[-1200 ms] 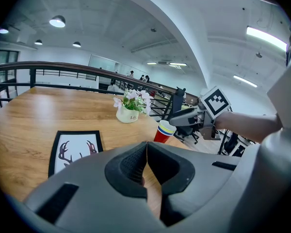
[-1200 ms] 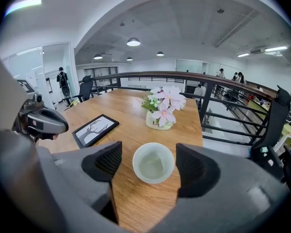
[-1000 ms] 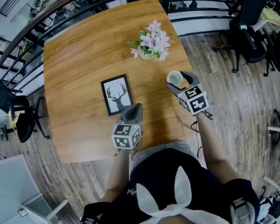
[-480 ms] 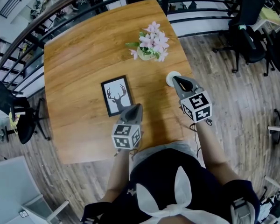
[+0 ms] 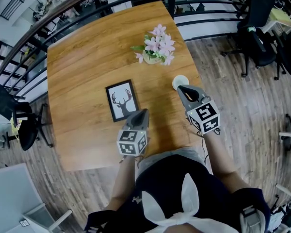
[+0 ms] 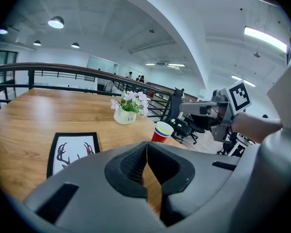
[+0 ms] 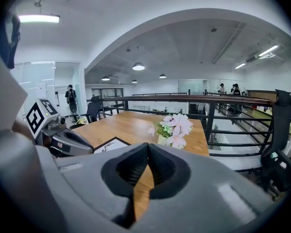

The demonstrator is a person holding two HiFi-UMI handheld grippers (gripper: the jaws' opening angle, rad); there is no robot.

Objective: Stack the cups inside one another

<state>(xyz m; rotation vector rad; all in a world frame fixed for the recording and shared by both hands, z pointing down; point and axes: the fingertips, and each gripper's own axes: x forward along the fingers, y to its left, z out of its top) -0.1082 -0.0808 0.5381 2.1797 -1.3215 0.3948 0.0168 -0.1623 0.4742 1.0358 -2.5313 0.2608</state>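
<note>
A second ago the right claw (image 5: 181, 88) was spread around the cup (image 5: 180, 81). It has now clenched empty and lifted off. The cup stands upright on the counter (image 5: 82, 67), on the person's side of the flower pot (image 5: 154, 52) and just beyond the claw's tip. Its banded rim suggests nested cups, so stacking looks done. The left claw (image 5: 143, 111) is clenched on nothing, farther from the pot.
</note>
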